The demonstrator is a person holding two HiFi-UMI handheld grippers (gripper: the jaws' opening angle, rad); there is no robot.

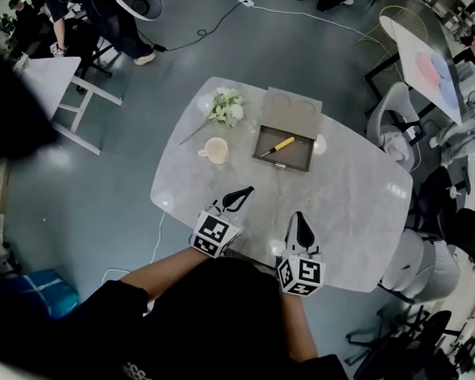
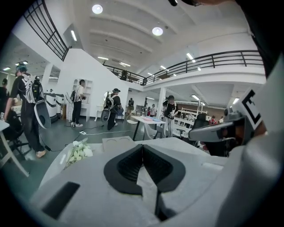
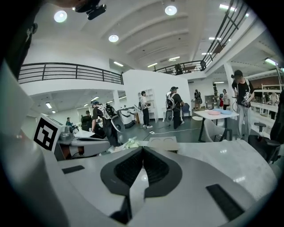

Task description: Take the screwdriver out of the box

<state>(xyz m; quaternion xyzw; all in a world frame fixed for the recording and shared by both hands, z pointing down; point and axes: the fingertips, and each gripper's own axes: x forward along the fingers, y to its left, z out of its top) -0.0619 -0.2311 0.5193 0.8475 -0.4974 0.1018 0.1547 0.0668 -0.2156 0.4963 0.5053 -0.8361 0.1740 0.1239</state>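
Observation:
A yellow-handled screwdriver (image 1: 278,146) lies slantwise inside an open brown box (image 1: 265,154) whose lid (image 1: 291,112) stands up behind it, on the far half of a pale marble table (image 1: 356,207). My left gripper (image 1: 249,190) hovers over the near part of the table, shut and empty, pointing toward the box. To its right my right gripper (image 1: 299,216) is also shut and empty, well short of the box. In the left gripper view the box lid (image 2: 119,142) shows beyond the closed tips (image 2: 143,146). The right gripper view shows the lid (image 3: 163,143) past its closed tips (image 3: 143,149).
A cream mug (image 1: 216,150) and a bunch of white flowers (image 1: 226,107) lie left of the box. A small white disc (image 1: 320,144) sits at the box's right. Office chairs (image 1: 414,266) stand along the table's right side. People stand further off in the room.

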